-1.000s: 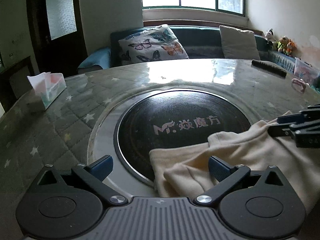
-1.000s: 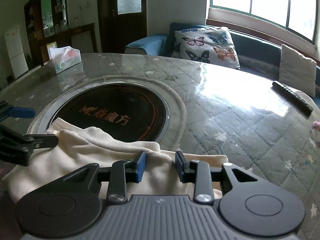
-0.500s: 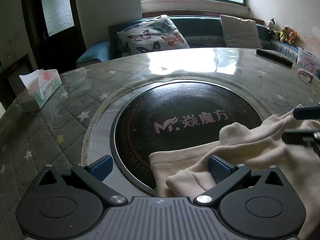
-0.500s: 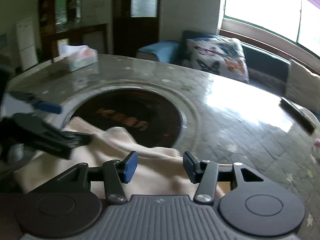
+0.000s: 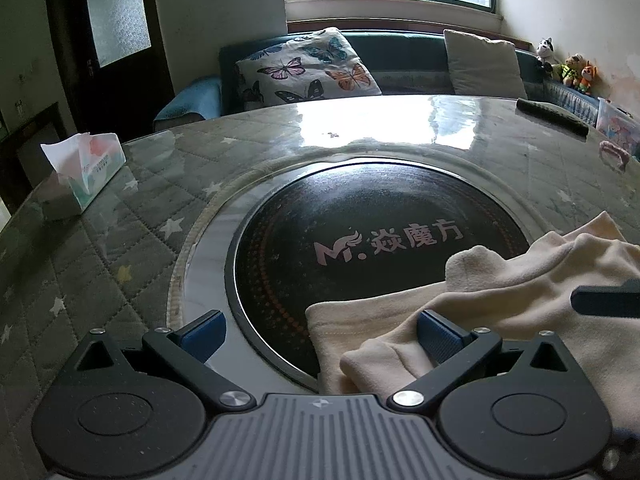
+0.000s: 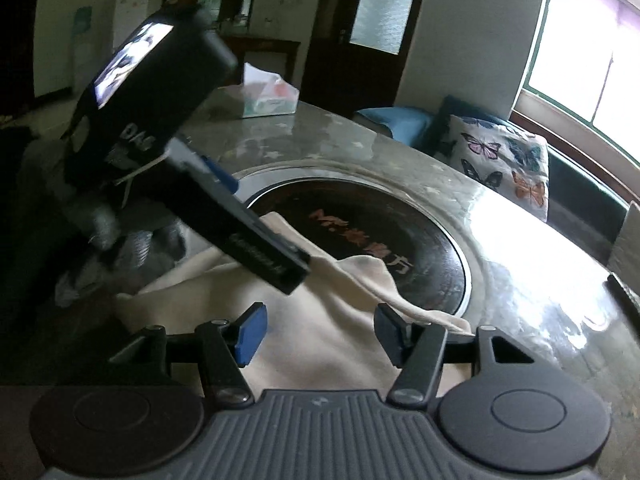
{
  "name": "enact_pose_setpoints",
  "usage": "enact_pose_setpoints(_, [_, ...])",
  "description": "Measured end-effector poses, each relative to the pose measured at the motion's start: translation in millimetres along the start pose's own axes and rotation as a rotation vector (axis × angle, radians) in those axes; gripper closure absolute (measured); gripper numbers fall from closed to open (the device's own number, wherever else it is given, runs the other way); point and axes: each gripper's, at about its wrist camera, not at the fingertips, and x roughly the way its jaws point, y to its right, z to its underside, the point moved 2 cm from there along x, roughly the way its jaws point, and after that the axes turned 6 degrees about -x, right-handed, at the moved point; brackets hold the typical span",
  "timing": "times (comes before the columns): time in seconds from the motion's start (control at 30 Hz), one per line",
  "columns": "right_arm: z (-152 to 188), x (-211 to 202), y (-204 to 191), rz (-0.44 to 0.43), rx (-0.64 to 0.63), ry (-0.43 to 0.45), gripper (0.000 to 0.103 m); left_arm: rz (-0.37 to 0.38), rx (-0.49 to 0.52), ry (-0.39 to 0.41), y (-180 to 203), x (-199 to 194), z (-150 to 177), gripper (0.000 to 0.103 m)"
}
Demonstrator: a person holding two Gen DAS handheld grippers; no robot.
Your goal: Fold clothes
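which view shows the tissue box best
The left wrist view: the tissue box stands sharp and whole on the table's left side, a tissue sticking out of its top. In the right wrist view the box is blurred, far back, and partly hidden behind the left gripper.

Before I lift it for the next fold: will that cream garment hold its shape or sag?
The cream garment will probably sag: it already lies in soft rumpled folds. It looks light and thin. On the glossy table it may slide rather than stay put.
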Motion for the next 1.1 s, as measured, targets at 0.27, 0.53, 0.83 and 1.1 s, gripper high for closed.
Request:
enact_pose_setpoints(0.27, [-1.8, 0.7, -14.8, -0.042, -0.016, 0.005, 0.042, -0.001, -0.003, 0.000, 0.7, 0.2, -0.1, 0.000])
enact_pose_setpoints(0.53, [-1.4, -1.2, -27.1, -0.071, -0.024, 0.025, 0.043, -0.002, -0.007, -0.001, 0.9, 0.6, 0.1, 0.000])
enact_pose_setpoints(0.83, [9.5, -21.8, -5.2, -0.099, 0.065, 0.047, 0.041, -0.001, -0.025, 0.004, -1.5, -1.9, 2.4, 0.000])
enact_pose_setpoints(1.1, [39.9, -30.2, 37.0, -0.072, 0.229, -0.011, 0.039, -0.008, -0.031, 0.018, -1.0, -11.8, 4.5, 0.000])
